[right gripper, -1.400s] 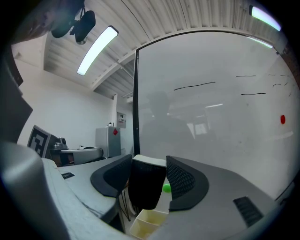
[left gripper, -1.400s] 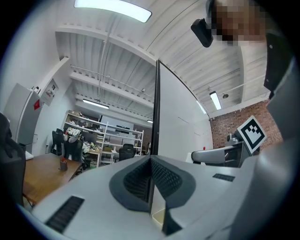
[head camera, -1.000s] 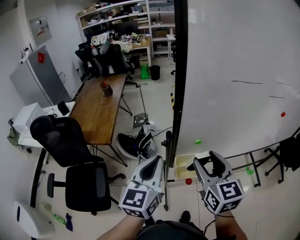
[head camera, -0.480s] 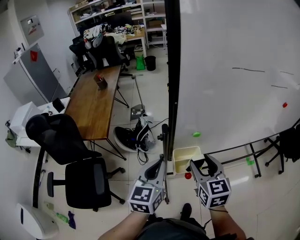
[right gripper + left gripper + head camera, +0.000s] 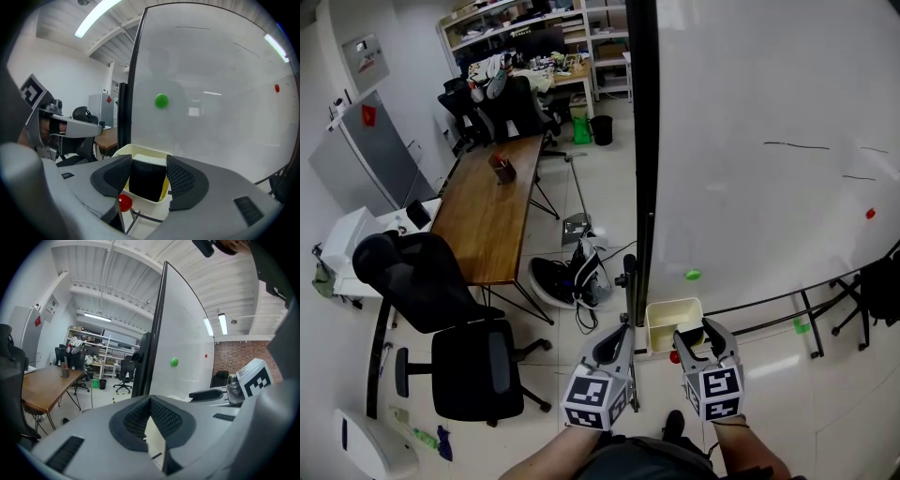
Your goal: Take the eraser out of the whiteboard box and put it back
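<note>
Eraser (image 5: 147, 180) is the thing I work with, and it is in my right gripper, at the mouth of the whiteboard box.

From the left, my left gripper (image 5: 617, 337) hangs beside the black edge of the whiteboard (image 5: 769, 103). Its jaws are pressed together with nothing between them. I think it only waits out of the way, because one hand is enough for this job.

Next comes the whiteboard box (image 5: 660, 312), a cream tray that hangs at the lower left corner of the board, probably so that the eraser is near to where one writes.

Then comes my right gripper (image 5: 701, 330), at the near right side of the box. In the right gripper view its two pads lie against both sides of the black eraser, so I judge it clamped on it. The eraser stands upright with the white back on top, and its lower end is about level with the near rim of the box. Whether it touches the bottom I cannot tell.

A green magnet (image 5: 693, 275) sits on the board above the box.
</note>
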`<control>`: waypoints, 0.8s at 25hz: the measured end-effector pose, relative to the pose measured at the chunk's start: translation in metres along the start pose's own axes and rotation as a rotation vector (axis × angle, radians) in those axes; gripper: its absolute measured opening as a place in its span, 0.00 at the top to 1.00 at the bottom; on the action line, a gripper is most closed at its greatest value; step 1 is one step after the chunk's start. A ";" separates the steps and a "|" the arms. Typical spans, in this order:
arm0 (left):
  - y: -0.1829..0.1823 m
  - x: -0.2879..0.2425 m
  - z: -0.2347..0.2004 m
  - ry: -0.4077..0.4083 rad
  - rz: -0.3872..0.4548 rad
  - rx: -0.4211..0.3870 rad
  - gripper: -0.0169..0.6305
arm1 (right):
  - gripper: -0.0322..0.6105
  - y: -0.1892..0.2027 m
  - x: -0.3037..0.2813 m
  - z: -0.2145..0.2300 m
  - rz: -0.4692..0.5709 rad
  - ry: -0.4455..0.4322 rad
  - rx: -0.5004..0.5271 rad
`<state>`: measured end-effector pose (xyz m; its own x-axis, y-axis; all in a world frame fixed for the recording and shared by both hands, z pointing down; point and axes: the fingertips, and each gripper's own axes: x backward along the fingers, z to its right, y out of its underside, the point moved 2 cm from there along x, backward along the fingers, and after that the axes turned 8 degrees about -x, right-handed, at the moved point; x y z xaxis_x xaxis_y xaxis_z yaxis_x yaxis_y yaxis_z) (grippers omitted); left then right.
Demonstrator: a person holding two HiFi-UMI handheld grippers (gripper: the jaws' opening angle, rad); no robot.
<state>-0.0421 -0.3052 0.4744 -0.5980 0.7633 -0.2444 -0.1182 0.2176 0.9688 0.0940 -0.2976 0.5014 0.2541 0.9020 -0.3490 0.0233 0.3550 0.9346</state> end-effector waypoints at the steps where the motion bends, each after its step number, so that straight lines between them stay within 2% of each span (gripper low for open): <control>1: 0.000 -0.001 0.000 -0.001 0.001 0.000 0.93 | 0.53 0.003 0.000 0.000 -0.015 0.001 -0.001; 4: -0.003 -0.002 0.000 0.002 0.004 0.002 0.93 | 0.53 0.011 0.001 -0.002 -0.035 0.000 -0.026; 15: -0.008 -0.004 -0.002 0.002 0.011 -0.013 0.93 | 0.53 0.012 -0.002 -0.003 -0.059 -0.001 -0.001; 20: -0.016 0.005 -0.005 -0.006 0.021 -0.017 0.93 | 0.51 -0.018 0.007 -0.005 -0.018 -0.035 -0.002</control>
<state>-0.0469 -0.3078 0.4577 -0.5957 0.7714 -0.2238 -0.1193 0.1906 0.9744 0.0903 -0.2960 0.4815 0.2873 0.8864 -0.3631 0.0260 0.3717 0.9280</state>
